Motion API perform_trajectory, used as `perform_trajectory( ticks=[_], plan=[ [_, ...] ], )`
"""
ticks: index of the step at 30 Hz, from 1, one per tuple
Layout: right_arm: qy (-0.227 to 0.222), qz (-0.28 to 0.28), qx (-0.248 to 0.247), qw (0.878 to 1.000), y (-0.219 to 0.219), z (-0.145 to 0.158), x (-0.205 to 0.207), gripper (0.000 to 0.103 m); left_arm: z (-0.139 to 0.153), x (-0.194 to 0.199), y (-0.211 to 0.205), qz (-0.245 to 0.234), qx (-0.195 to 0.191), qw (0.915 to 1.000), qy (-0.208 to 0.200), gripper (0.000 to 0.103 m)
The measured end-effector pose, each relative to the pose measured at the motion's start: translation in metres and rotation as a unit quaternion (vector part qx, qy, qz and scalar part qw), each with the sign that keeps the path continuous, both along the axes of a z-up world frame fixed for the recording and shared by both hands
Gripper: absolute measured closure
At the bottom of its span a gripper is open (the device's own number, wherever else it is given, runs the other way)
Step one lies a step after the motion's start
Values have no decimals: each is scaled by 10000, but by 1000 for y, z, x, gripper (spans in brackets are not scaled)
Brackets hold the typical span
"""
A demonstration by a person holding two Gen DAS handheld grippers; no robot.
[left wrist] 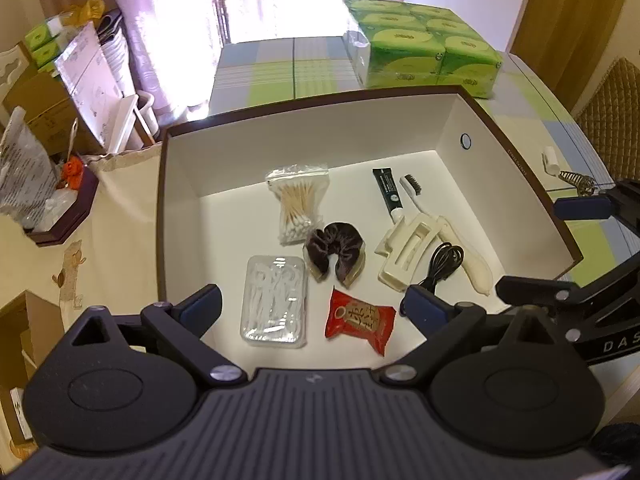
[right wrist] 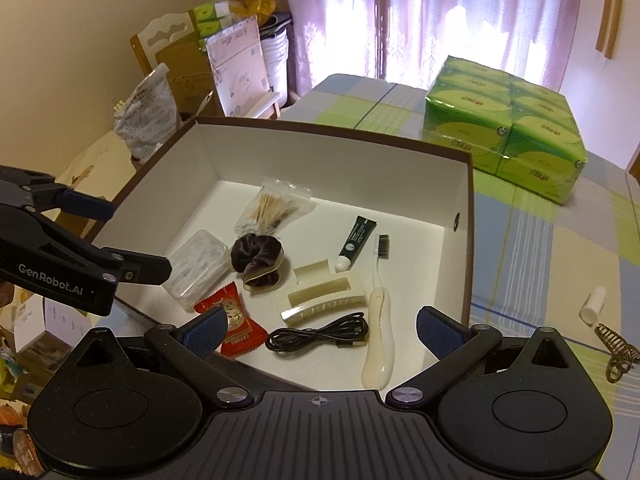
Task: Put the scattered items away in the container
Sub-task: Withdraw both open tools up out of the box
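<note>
Two strays, white tube and spiral clip, remain outside box: right tool, jaws spread and empty, should straddle the tube squarely.

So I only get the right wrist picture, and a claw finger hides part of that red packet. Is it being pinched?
Observer: No. The left wrist view shows the red packet whole, lying loose on the floor of the box.
Operator: And the clear case next to it? The other claw blocks it for me.
Observer: The clear case lies flat just left of the packet, with white picks inside.
Operator: Anything off to the left, outside the box?
Observer: Yes, a dark tray sits on a cream cloth, with something orange at its far edge.
</note>
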State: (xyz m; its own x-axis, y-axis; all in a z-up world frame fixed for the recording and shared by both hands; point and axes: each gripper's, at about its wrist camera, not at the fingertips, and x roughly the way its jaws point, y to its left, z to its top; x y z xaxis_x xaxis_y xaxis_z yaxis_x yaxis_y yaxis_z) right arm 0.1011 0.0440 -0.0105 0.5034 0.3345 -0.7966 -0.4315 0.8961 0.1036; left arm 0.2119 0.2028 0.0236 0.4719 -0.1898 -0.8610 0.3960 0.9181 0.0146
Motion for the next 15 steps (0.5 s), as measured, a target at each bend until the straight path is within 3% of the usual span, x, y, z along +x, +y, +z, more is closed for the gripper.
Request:
perform_trajectory(
  ticks=[15],
  plan=[
    [-36,-8,11,10000,-8,1,-32,0,1,-39,5,131,-3,9999,15,3]
  ],
)
